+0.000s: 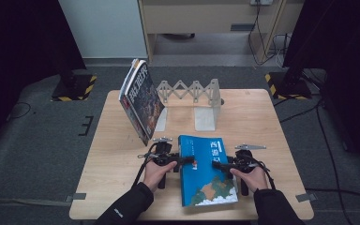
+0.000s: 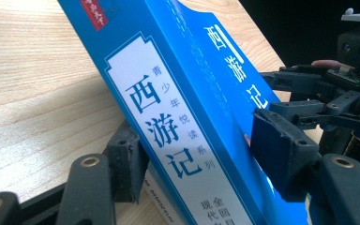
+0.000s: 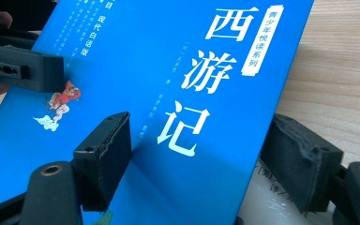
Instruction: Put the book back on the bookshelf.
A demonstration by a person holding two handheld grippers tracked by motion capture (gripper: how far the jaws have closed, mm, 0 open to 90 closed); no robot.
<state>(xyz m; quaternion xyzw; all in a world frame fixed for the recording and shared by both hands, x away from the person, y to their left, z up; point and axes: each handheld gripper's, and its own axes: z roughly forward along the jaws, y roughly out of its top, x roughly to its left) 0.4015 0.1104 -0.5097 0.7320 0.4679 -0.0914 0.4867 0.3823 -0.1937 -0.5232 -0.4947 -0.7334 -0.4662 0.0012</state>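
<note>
- Two books on the wooden table (image 1: 108, 154). The blue book (image 1: 206, 171) lies near the person's edge, cover up, white title characters at its far end, between the two grippers.
- Left gripper (image 1: 180, 160): at the spine side of the blue book. In the left gripper view, one pad sits under the book against the back cover and the other pad (image 2: 281, 150) on the front cover, with the spine (image 2: 178, 140) between them. Jaws pinching the book across its thickness at the spine; this edge looks raised off the table.
- Right gripper (image 1: 221, 165): at the opposite long edge. In the right gripper view, one pad (image 3: 105, 157) rests on the blue cover (image 3: 168, 70) and the other pad (image 3: 302, 161) sits beyond the edge, beside the white page block. Jaws around that edge; cannot tell whether both pads press firmly.
- Left hand (image 1: 155, 174) and right hand (image 1: 251, 178) each wrap a gripper handle; dark sleeves come in from the bottom.
- Second book (image 1: 140, 101), dark illustrated cover, stands tilted at the far left of the table, leaning beside a grey rack.
- Grey rack (image 1: 192, 96): folding zigzag bar with upright end plates, at the far middle of the table, well apart from the blue book.
- Dark floor around the table, with cables.
</note>
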